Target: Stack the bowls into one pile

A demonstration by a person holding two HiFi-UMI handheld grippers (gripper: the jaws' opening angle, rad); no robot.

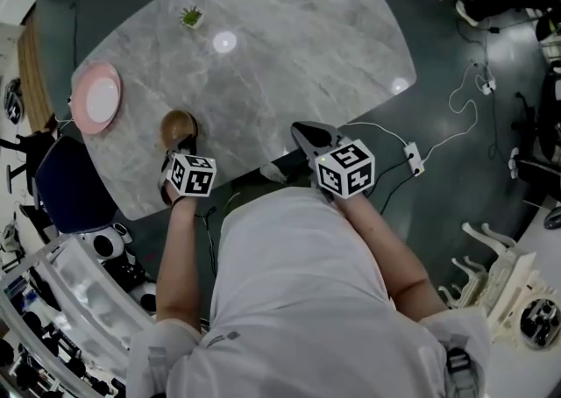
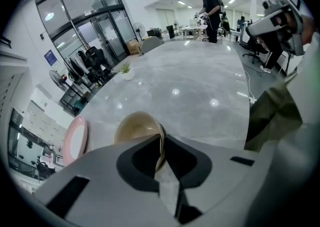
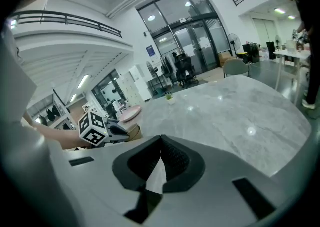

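Nothing stacked yet — 2 bowls apart.
Brown bowl (image 2: 135, 127) rim clamped in left gripper (image 2: 160, 157); pink bowl (image 2: 75, 141) left of jaws; right gripper (image 3: 160, 165) clenched, empty.

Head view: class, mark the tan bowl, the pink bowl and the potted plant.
tan bowl (image 1: 177, 124), head view, its inside.
pink bowl (image 1: 96, 98), head view, its white centre.
potted plant (image 1: 191, 16), head view, its green leaves.

On the table (image 1: 289, 54) a dish (image 1: 95, 98) lies left of the bowl (image 1: 177, 127).
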